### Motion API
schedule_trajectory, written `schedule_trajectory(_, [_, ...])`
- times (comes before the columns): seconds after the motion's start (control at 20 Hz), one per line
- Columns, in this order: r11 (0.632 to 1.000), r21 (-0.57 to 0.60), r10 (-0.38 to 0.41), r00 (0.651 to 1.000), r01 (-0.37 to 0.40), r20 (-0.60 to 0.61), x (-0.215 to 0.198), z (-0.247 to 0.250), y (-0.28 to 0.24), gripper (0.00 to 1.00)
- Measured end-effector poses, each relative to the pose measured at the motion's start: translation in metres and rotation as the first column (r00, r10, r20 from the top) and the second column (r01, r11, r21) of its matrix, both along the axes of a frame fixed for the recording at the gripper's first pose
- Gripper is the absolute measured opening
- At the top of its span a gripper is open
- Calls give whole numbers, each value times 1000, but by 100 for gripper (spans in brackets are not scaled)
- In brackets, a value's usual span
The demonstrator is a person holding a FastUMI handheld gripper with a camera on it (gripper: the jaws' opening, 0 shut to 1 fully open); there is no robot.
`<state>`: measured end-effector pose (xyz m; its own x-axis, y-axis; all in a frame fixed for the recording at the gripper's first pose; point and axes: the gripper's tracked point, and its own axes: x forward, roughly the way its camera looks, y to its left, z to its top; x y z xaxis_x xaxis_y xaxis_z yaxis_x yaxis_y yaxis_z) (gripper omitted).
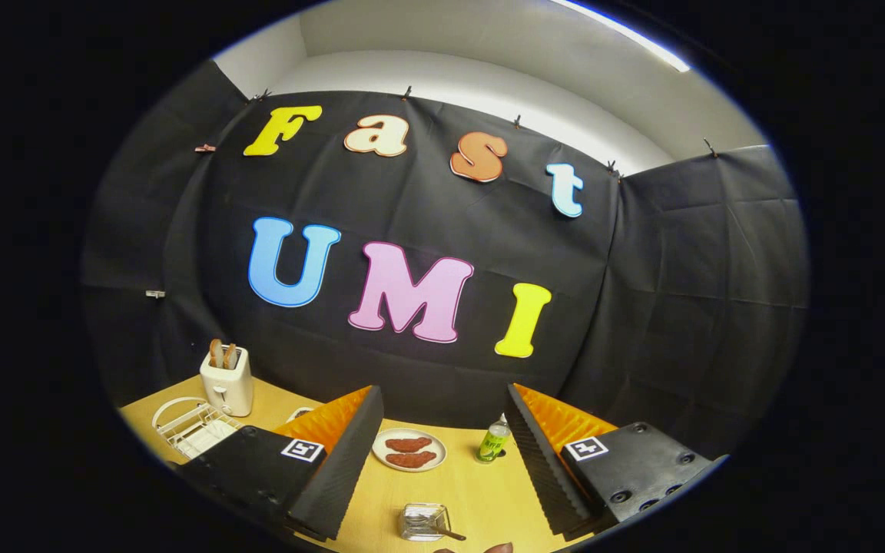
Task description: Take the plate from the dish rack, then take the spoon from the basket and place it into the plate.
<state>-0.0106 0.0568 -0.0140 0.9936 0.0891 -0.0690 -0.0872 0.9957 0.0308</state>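
Gripper wide open (empty) above table; basket between fingers

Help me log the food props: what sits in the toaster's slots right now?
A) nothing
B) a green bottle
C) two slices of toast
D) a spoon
C: two brown slices of toast stick up from the white toaster, which stands beside the dish rack, while the open gripper holds nothing.

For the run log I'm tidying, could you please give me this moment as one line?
gripper: open, raised, holding nothing | dish rack: beside toaster | basket: between fingers, spoon inside | plate: beyond basket
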Motion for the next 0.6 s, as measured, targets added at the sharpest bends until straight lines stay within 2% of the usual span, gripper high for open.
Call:
schedule_trajectory(0.15, [992, 30, 129, 981, -126, -142, -1, -32, 45, 97])
schedule_trajectory(0.3, [977, 58, 213, 910, -206, -356, -5, -85, 84, 98])
schedule_trajectory(0.4, [973, 94, 229, 846, -210, -481, -4, -121, 103, 97])
schedule_trajectory(0.6, [977, 134, 212, 742, -164, -636, 7, -175, 132, 96])
